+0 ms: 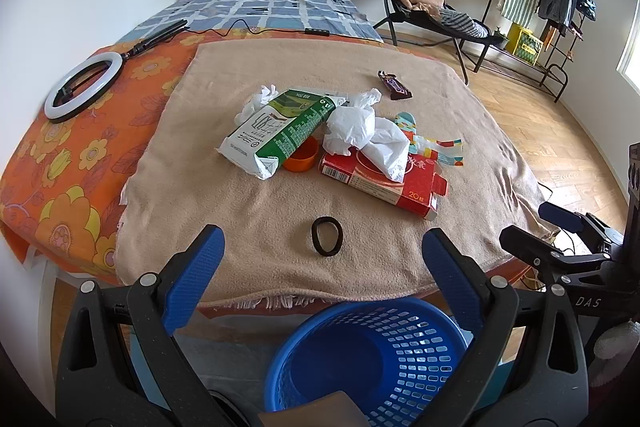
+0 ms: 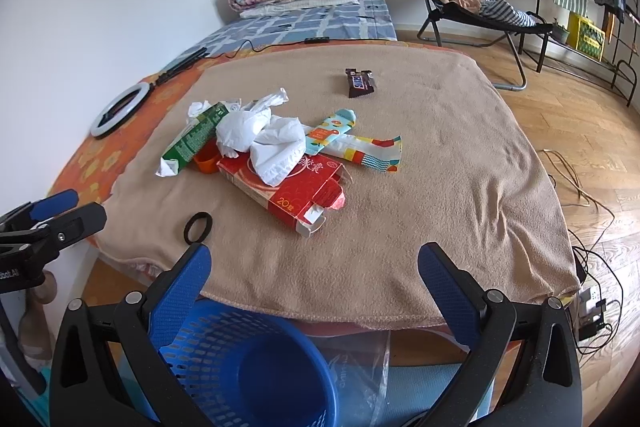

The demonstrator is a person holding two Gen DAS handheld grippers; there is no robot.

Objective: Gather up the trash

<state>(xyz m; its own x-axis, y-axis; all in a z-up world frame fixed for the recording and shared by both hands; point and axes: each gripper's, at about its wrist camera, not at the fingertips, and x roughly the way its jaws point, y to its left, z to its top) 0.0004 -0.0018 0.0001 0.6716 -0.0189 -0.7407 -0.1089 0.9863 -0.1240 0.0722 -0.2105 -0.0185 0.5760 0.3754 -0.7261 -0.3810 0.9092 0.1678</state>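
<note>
Both tongs spread wide and empty, left gripper (image 1: 322,259) and right gripper (image 2: 314,269) above the blue basket (image 1: 372,355) (trash pile (image 1: 320,139) untouched on the blanket (image 1: 240,227)).

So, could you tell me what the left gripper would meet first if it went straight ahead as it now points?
Probably the black hair tie on the beige blanket, which lies between the left gripper's open fingers; depth is uncertain.

Trash sat piled mid-blanket: green-white milk carton (image 1: 276,131) on its side, leaning on an orange cup (image 1: 301,155); crumpled white tissues (image 1: 366,133) over a flattened red box (image 1: 384,183); candy wrapper (image 1: 395,85) lay apart behind. Blue mesh basket (image 1: 372,359) stood below the near edge.
</note>
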